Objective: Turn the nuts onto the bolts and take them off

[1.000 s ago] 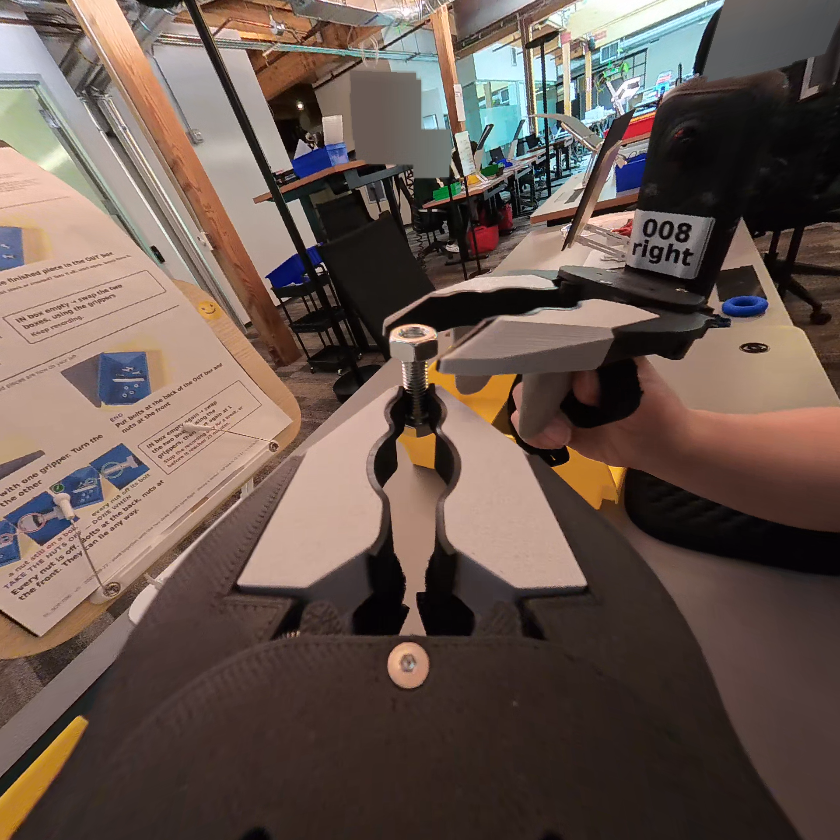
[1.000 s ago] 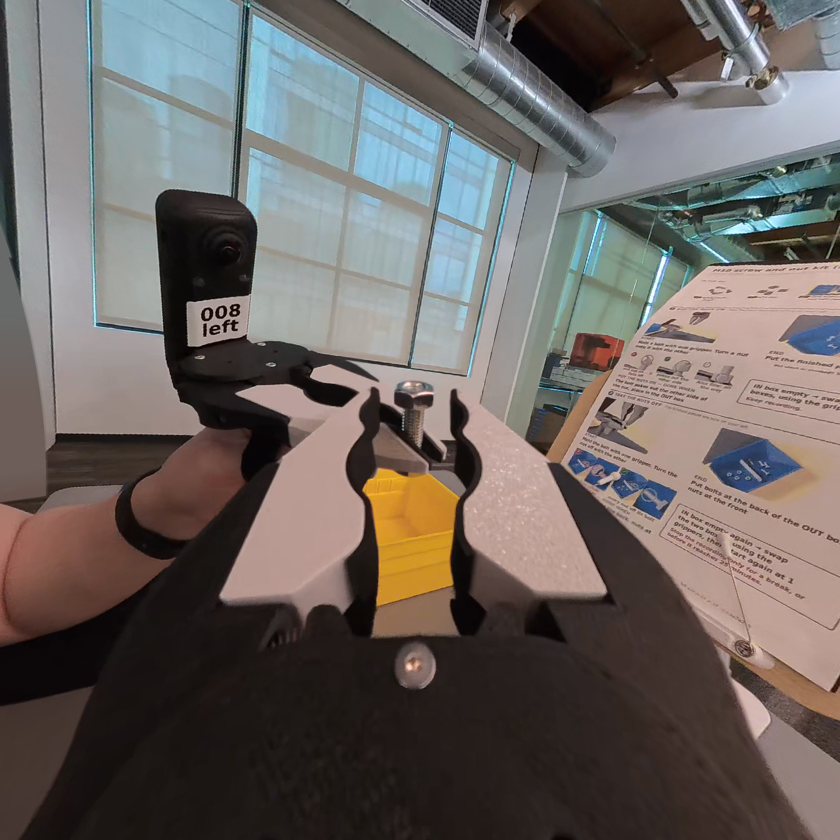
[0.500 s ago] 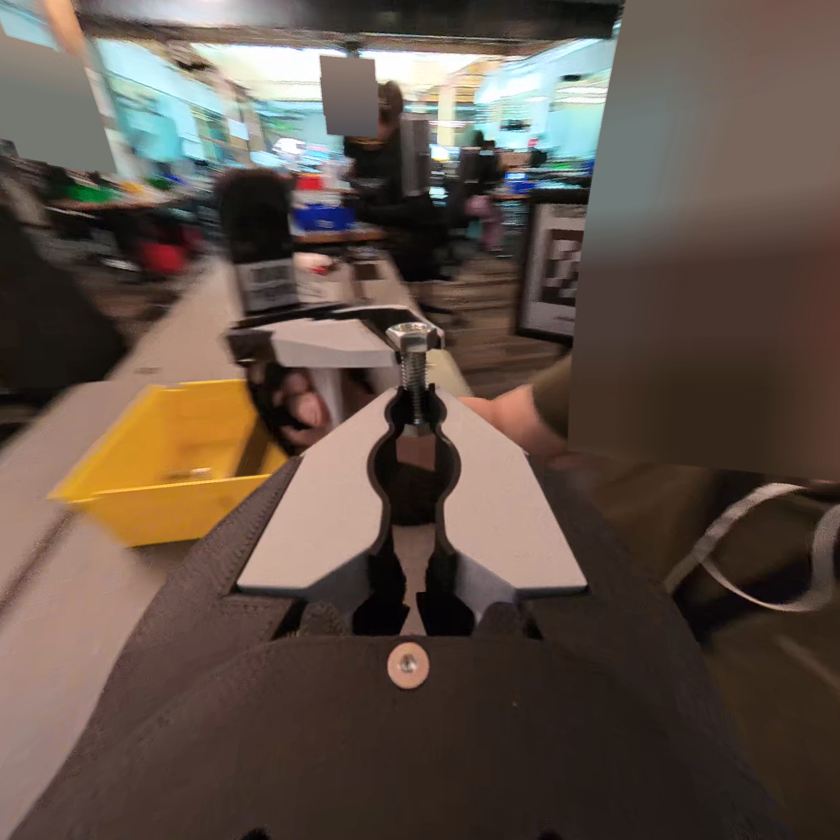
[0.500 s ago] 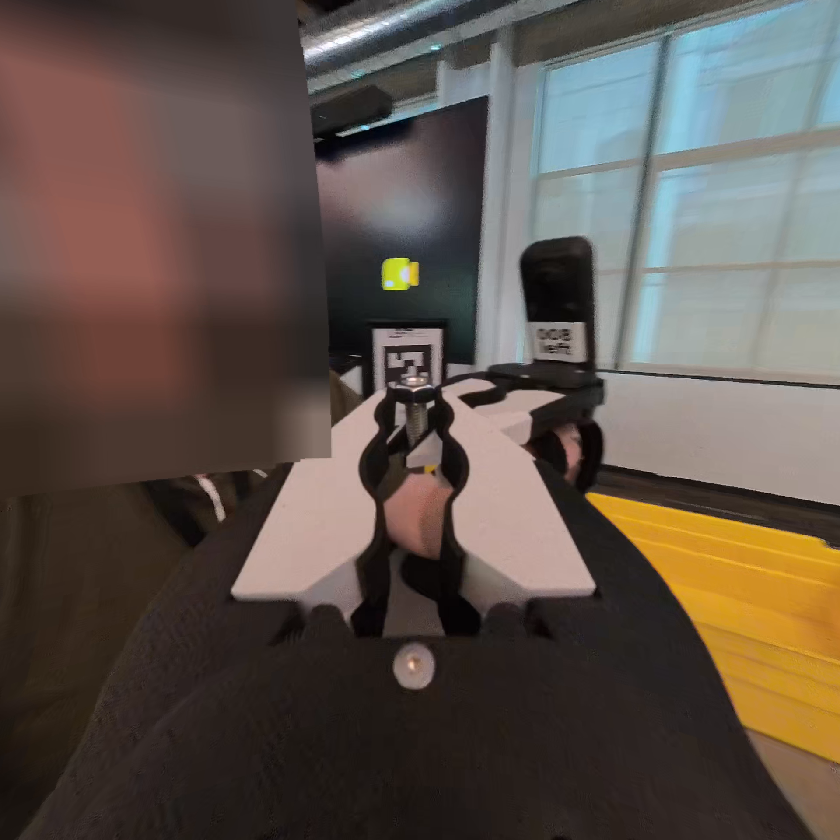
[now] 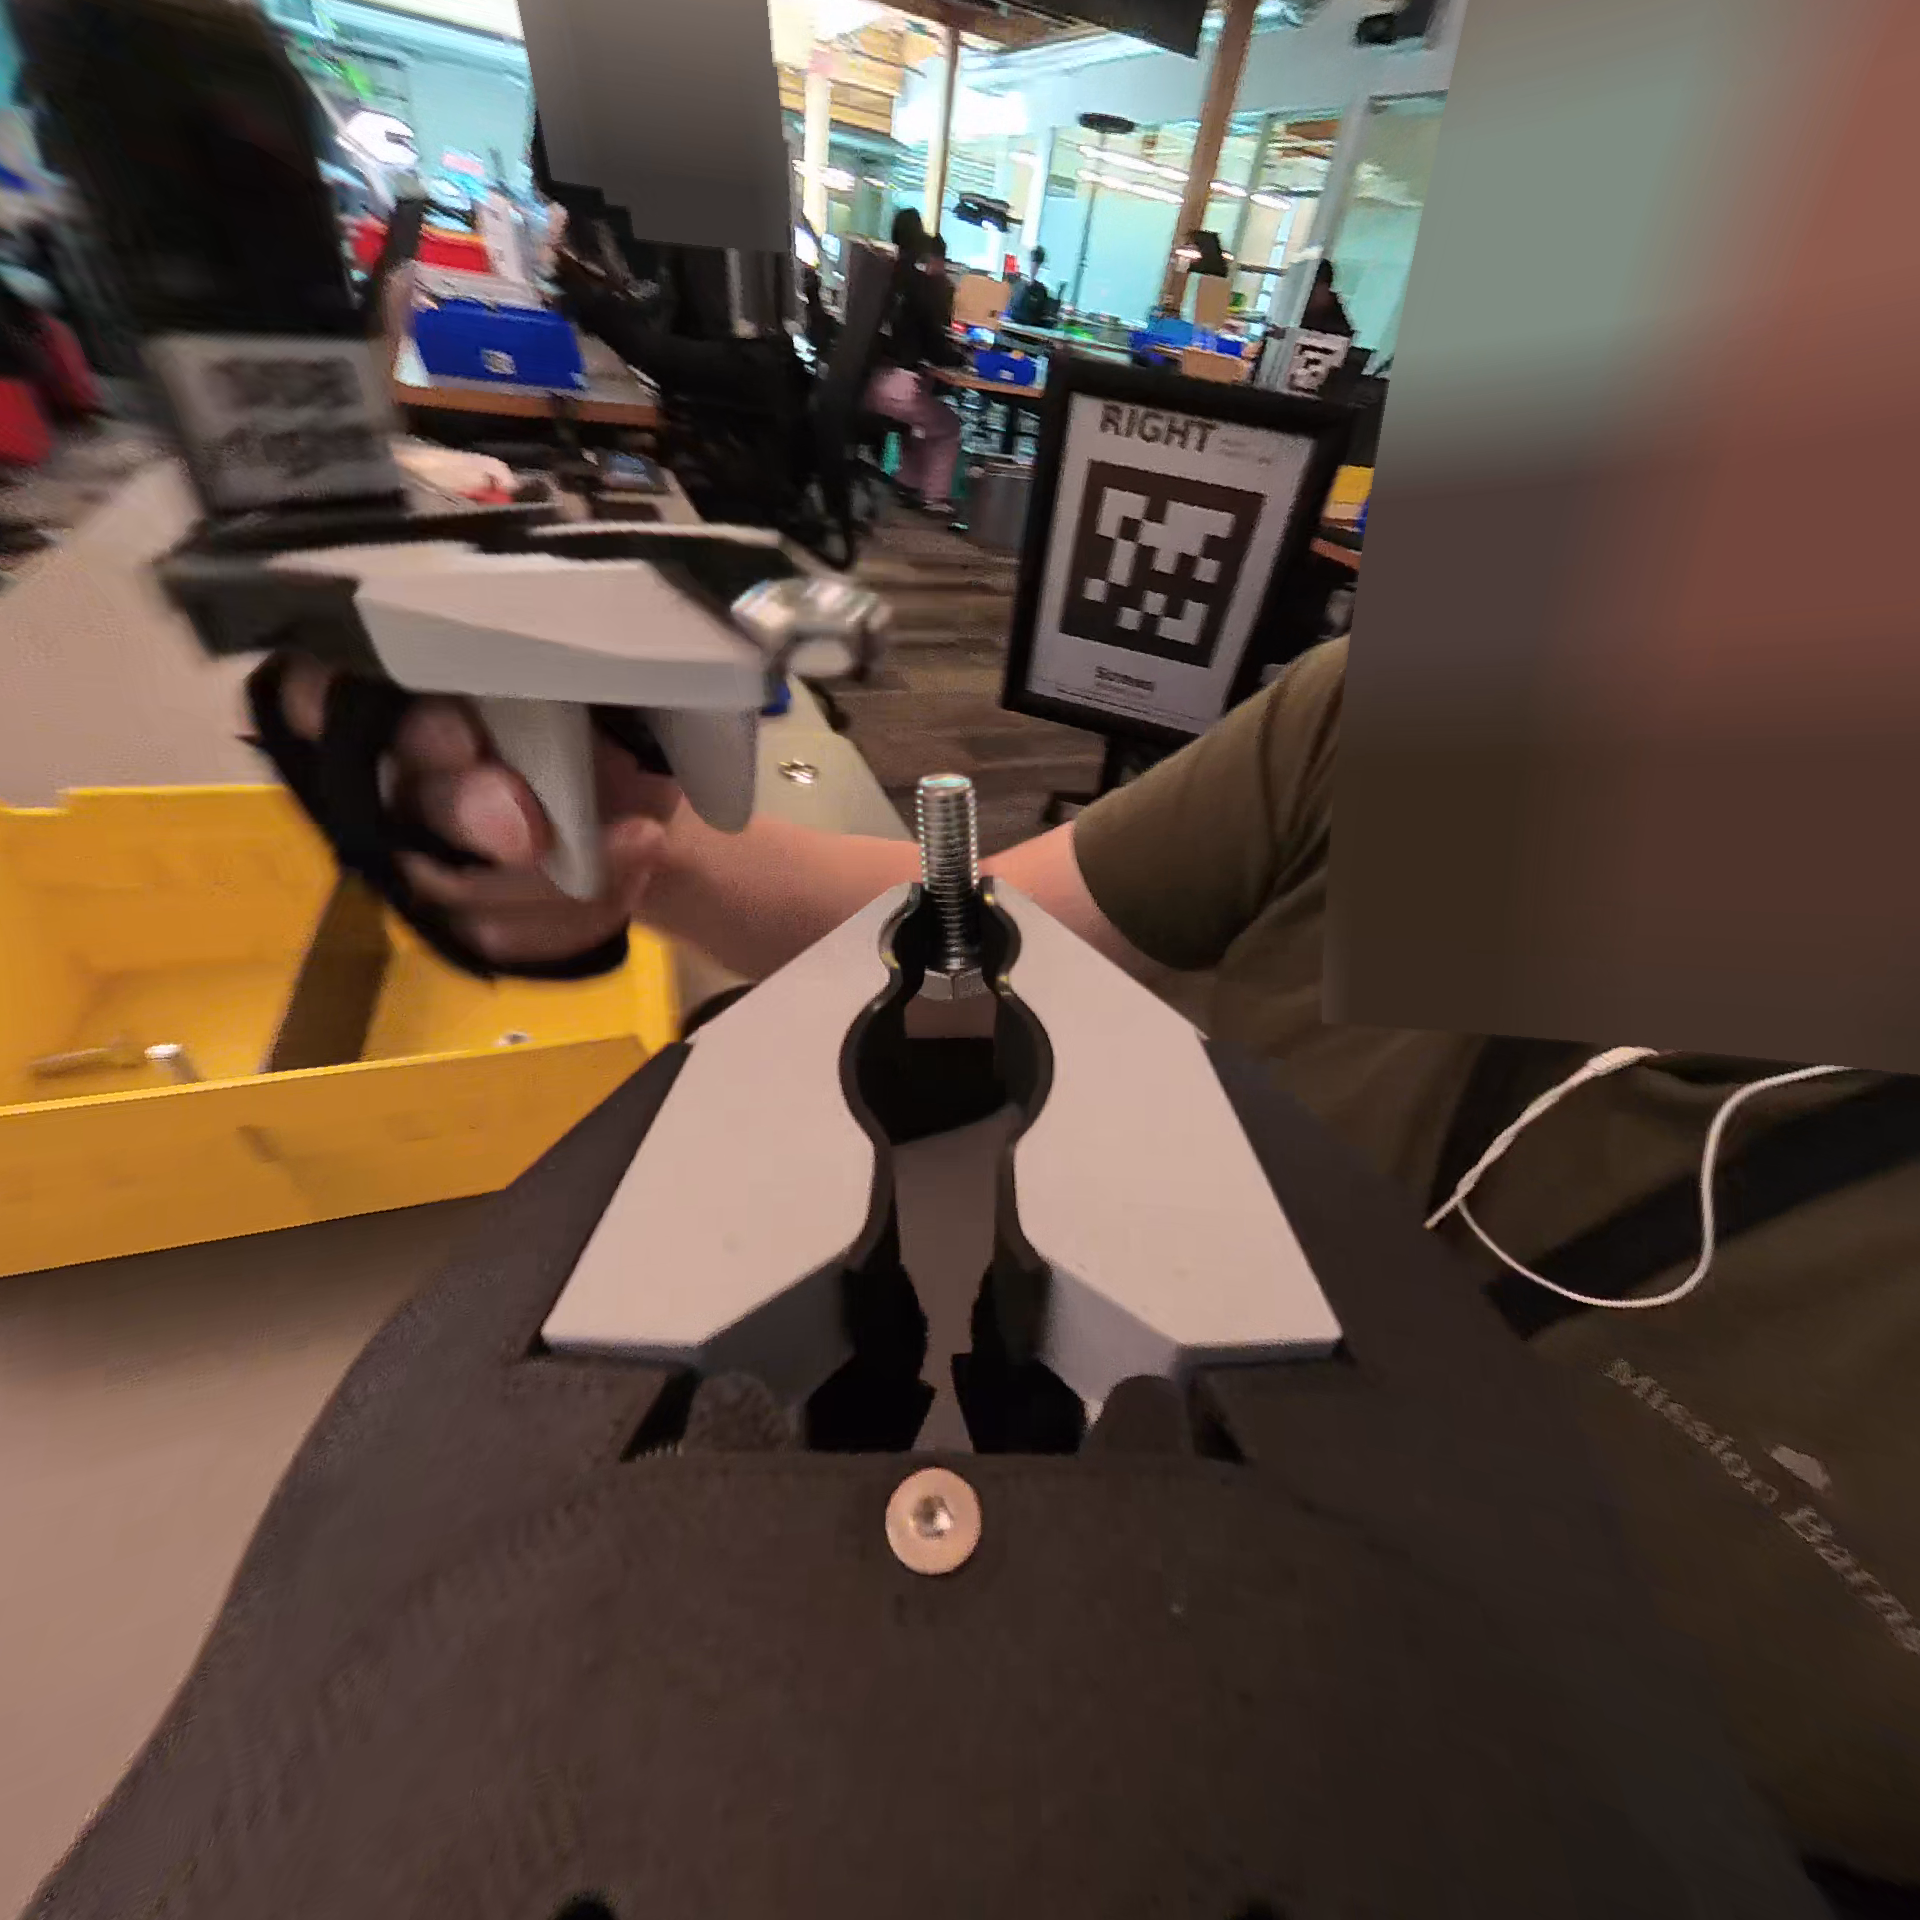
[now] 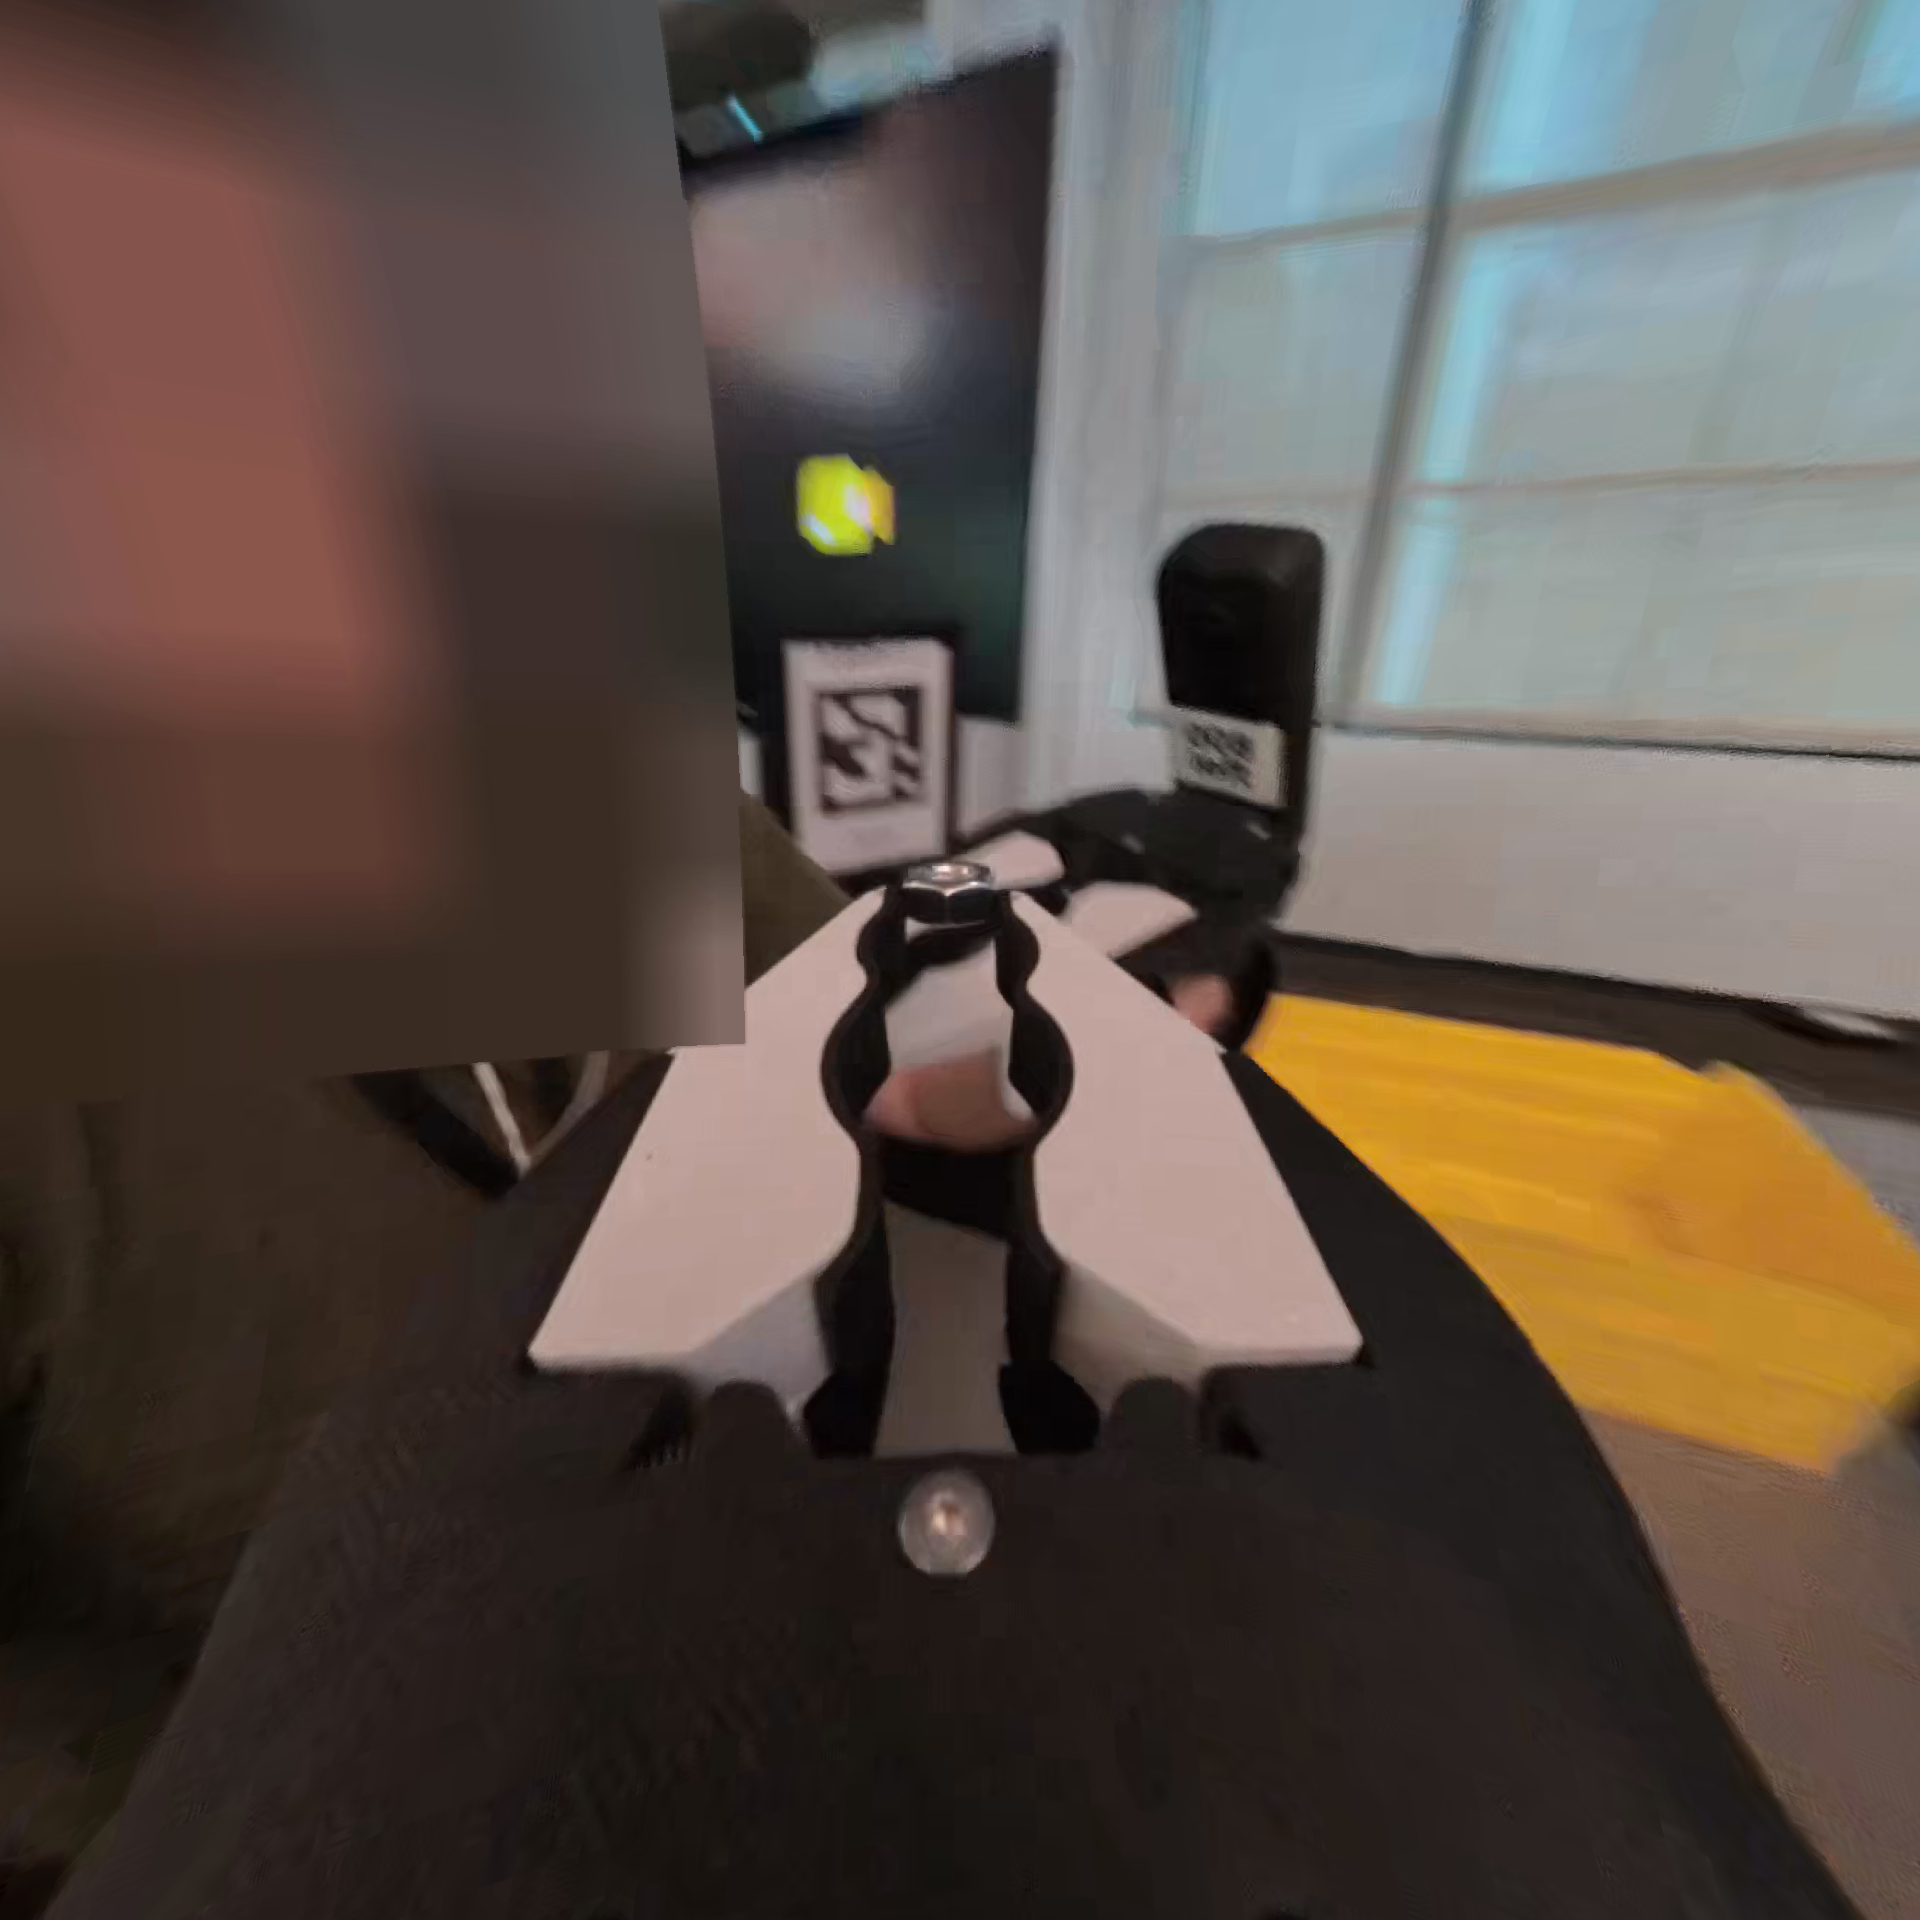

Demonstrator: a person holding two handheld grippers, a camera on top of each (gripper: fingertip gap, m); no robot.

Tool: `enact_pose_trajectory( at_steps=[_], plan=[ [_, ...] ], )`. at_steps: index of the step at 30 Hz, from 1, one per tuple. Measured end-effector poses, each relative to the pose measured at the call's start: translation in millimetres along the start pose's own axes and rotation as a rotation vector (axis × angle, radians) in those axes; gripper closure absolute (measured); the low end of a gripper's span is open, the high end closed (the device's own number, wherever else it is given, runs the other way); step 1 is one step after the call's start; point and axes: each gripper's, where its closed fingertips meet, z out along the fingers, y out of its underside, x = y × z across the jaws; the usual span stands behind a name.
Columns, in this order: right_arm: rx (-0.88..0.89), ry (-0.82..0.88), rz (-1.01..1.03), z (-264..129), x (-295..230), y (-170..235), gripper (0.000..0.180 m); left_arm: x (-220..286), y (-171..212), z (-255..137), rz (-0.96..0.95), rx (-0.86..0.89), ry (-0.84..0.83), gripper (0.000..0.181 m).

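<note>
My left gripper is shut on a steel bolt. The bolt's head sits between the fingers and its bare threaded end points up. My right gripper is shut on a hex nut at its fingertips. In the left wrist view the right gripper is up and to the left of the bolt, with the nut blurred at its tip and apart from the bolt. In the right wrist view the left gripper shows just beyond the nut.
A yellow bin stands on the grey table at the left, with small metal parts inside; it also shows in the right wrist view. A framed marker sign stands behind. The person's olive shirt is close on the right.
The right gripper closed on the nut that sat on the bolt's end. The nut is now off the bolt and has moved up and left with the right gripper. Both views swung round.
</note>
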Motion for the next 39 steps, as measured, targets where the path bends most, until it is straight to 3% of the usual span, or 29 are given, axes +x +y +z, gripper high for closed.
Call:
enact_pose_trajectory(
  at_steps=[1, 4, 7, 9, 12, 14, 18, 20, 24, 28, 32, 36, 39],
  plan=[
    [-0.159, 0.182, -0.111, -17.3, 12.1, 9.2, 0.165, -1.7, -4.6, -6.8, 0.018, 0.01, -0.029, 0.174],
    [-0.624, 0.666, -0.304, -114.4, 36.6, 41.5, 0.164, -5.9, -15.6, -27.2, 0.05, 0.029, -0.101, 0.173],
    [-0.996, 0.9, -0.037, -220.9, 18.0, 99.7, 0.164, -12.3, -22.2, -42.3, 0.077, 0.044, -0.169, 0.173],
    [-1.049, 0.917, 0.18, -253.8, 1.7, 130.9, 0.163, -14.6, -24.2, -47.5, 0.075, 0.052, -0.184, 0.173],
    [-1.009, 0.904, 0.298, -267.2, 7.4, 152.1, 0.162, -18.4, -23.1, -48.8, 0.06, 0.053, -0.195, 0.173],
    [-0.965, 0.905, 0.278, -266.4, 20.2, 152.7, 0.147, -20.3, -20.1, -46.2, 0.05, 0.044, -0.194, 0.173],
    [-0.879, 0.876, 0.14, -238.6, 38.0, 127.2, 0.146, -27.8, -10.4, -37.7, 0.037, 0.007, -0.212, 0.173],
    [-0.778, 0.795, -0.013, -196.8, 45.2, 98.7, 0.146, -35.9, -3.8, -34.2, 0.033, -0.02, -0.244, 0.173],
    [-0.42, 0.458, -0.246, -78.0, 28.9, 36.5, 0.146, -52.2, 13.5, -27.8, 0.008, -0.089, -0.295, 0.173],
    [-0.315, 0.232, -0.194, -15.3, 12.3, 34.6, 0.148, -53.5, 23.2, -20.9, -0.019, -0.124, -0.274, 0.173],
    [-0.386, 0.206, -0.119, -0.3, 21.4, 59.7, 0.171, -51.3, 28.4, -16.5, -0.017, -0.15, -0.256, 0.173],
    [-0.378, 0.192, -0.11, -2.0, 21.3, 58.7, 0.172, -50.0, 27.1, -17.0, -0.003, -0.147, -0.253, 0.173],
    [-0.425, 0.304, -0.147, -24.0, 36.3, 59.9, 0.172, -73.2, 21.3, -21.4, -0.015, -0.136, -0.416, 0.17]
  ],
)
